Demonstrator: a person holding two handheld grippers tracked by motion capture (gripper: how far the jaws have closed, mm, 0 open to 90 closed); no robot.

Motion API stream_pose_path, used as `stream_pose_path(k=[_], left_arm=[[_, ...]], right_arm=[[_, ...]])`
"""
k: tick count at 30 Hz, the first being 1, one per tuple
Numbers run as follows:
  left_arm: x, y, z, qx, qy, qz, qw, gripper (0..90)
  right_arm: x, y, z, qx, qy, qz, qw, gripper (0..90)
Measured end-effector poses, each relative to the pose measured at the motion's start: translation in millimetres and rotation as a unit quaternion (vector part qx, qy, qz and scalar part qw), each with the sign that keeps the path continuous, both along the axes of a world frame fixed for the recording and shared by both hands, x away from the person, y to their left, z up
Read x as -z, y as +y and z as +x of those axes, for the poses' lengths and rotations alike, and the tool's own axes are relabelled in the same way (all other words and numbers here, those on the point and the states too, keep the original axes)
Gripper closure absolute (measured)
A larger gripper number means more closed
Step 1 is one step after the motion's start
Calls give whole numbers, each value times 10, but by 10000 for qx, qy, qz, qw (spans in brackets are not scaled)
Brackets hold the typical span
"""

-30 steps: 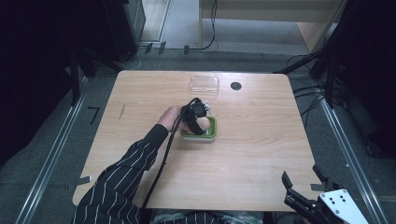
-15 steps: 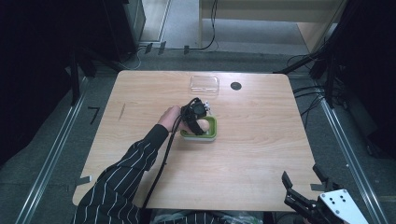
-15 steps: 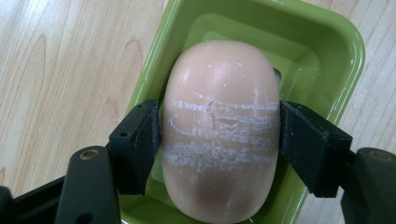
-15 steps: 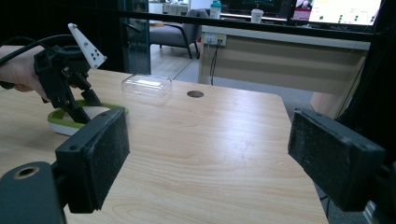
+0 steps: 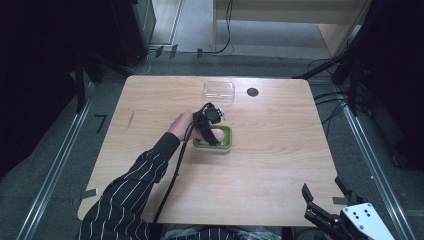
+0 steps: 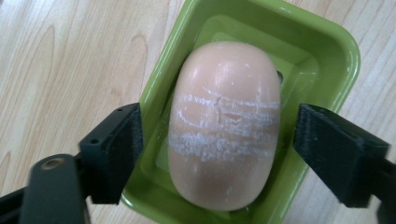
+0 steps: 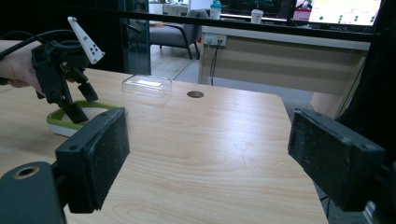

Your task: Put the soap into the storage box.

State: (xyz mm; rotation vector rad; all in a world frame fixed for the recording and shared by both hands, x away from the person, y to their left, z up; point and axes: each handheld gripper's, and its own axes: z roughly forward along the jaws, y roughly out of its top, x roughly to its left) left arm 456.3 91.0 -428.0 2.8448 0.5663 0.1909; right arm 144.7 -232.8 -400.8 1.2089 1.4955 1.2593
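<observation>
Your left claw [image 6: 219, 140] hangs released over the soap bar [image 6: 223, 126] lying in the green soap dish [image 6: 327, 51] mid-counter; its long axis crosses the jaw line, so they flank its narrow sides. Your right claw [image 7: 219, 158], released, sits well apart.

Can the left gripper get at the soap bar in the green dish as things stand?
Probably yes. The left gripper is open, one jaw on each side of the soap bar, which lies uncovered in the green dish. One jaw seems to sit over the dish's rim, which might hinder closing.
</observation>
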Motion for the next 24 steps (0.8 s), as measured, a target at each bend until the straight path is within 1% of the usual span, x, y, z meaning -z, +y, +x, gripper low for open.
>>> stream_pose_path(k=[4, 7, 8, 9, 14, 15, 18, 19, 21, 24], left_arm=[[-50, -7, -35, -64, -33, 103, 9999, 132], [-89, -10, -65, -114, -18, 152, 9998, 110], [-98, -10, -80, -174, -9, 160, 9997, 99], [-112, -7, -87, -176, -5, 208, 9996, 83], [-173, 15, -176, -293, -1, 249, 9993, 41], [-179, 24, -195, -340, 1, 219, 9992, 34], [-179, 51, -243, -393, 58, 280, 9988, 17], [-178, 62, -257, -410, 45, 289, 9987, 10], [-178, 85, -286, -460, 97, 287, 9985, 3], [-182, 118, -345, -520, 106, 253, 9983, 0]], right_arm=[[0, -1, -1, 1, 3, 6, 10000, 132], [0, -1, -2, 4, -3, 11, 10000, 132], [0, -1, -3, 1, -4, 10, 10000, 132], [0, 0, -3, 4, -5, 10, 10000, 132], [0, 0, -2, 6, -5, 8, 10000, 132], [0, 1, -3, 3, -8, 6, 10000, 132], [0, 0, -4, 1, -10, 11, 10000, 132], [0, 0, -3, 4, -11, 7, 10000, 132], [0, 2, -5, 0, -4, 16, 10000, 132], [0, 0, -6, -5, -16, 9, 10000, 132]])
